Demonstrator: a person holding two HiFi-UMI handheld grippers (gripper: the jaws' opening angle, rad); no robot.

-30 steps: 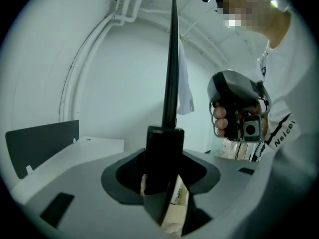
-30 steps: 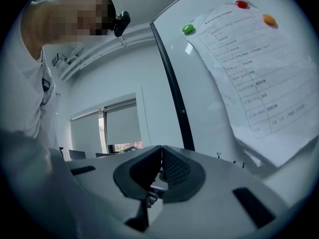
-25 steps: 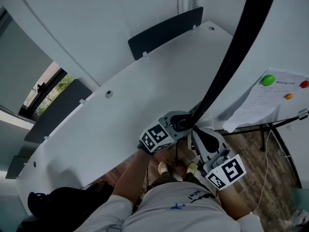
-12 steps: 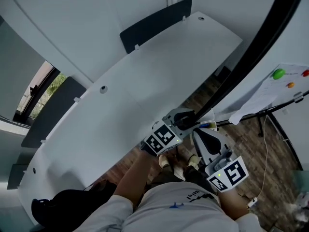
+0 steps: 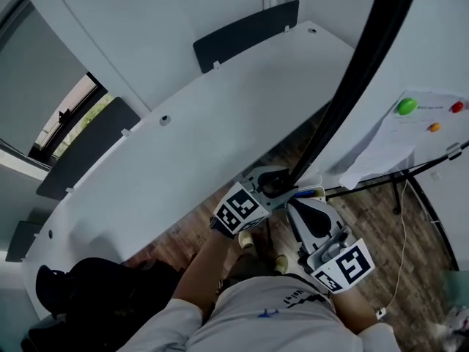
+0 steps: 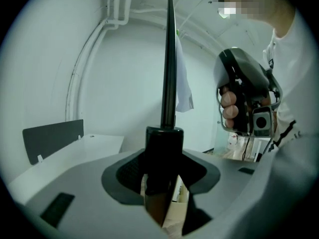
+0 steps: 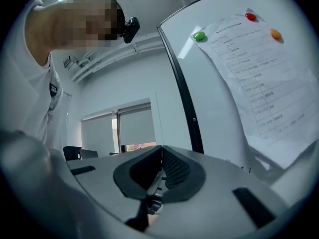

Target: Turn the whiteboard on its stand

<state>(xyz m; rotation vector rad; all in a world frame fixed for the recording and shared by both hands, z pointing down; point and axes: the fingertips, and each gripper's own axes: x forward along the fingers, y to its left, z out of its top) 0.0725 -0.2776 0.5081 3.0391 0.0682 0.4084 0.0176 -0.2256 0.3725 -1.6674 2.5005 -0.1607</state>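
Observation:
The whiteboard (image 5: 432, 64) stands at the right, its black frame edge (image 5: 352, 72) running down to the middle of the head view. A sheet of paper (image 5: 396, 141) hangs on it under green, red and orange magnets. My left gripper (image 5: 272, 185) is shut on the frame's lower corner. In the left gripper view the black corner cap (image 6: 164, 148) sits between the jaws, with the edge (image 6: 169, 59) rising straight up. My right gripper (image 5: 304, 207) hovers just right of the left one, shut and holding nothing. The right gripper view faces the board's face (image 7: 224, 98) and paper (image 7: 254, 59).
A long white table (image 5: 205, 145) with dark dividers (image 5: 245, 35) runs along the left. The stand's black bar (image 5: 410, 174) crosses the wood floor at the right, and a thin cable (image 5: 403, 255) trails there. A black bag or chair (image 5: 80, 306) sits at the lower left.
The left gripper has kept its hold on the frame corner. The board's edge leaned further right half a second ago and has come back. The right gripper stays beside it.

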